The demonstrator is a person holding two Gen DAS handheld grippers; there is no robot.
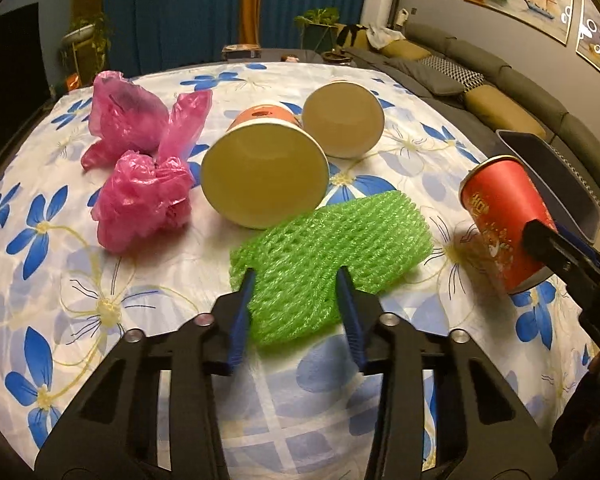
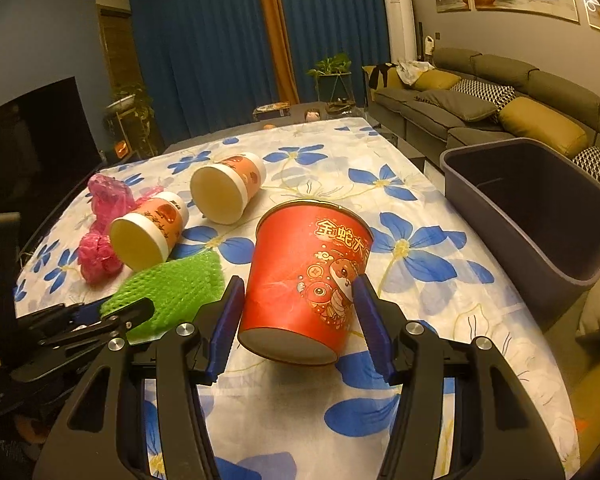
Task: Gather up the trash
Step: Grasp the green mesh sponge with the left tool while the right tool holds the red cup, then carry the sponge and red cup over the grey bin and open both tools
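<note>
A green foam net (image 1: 332,240) (image 2: 172,280) lies on the flowered tablecloth (image 1: 100,300), and my left gripper (image 1: 296,276) (image 2: 128,308) is shut on its near end, the blue pads pinching it from both sides. My right gripper (image 2: 298,284) is shut on a red paper cup (image 2: 308,272) (image 1: 500,220) and holds it tilted just above the cloth. Two orange-and-white paper cups (image 1: 264,176) (image 1: 344,120) lie on their sides behind the net. Crumpled pink plastic bags (image 1: 140,200) (image 1: 128,120) sit to their left.
A dark grey bin (image 2: 540,208) (image 1: 556,184) stands open at the table's right edge. Beyond it runs a grey sofa (image 2: 480,92) with cushions. A dark screen (image 2: 32,140) is at the far left, with blue curtains and plants behind the table.
</note>
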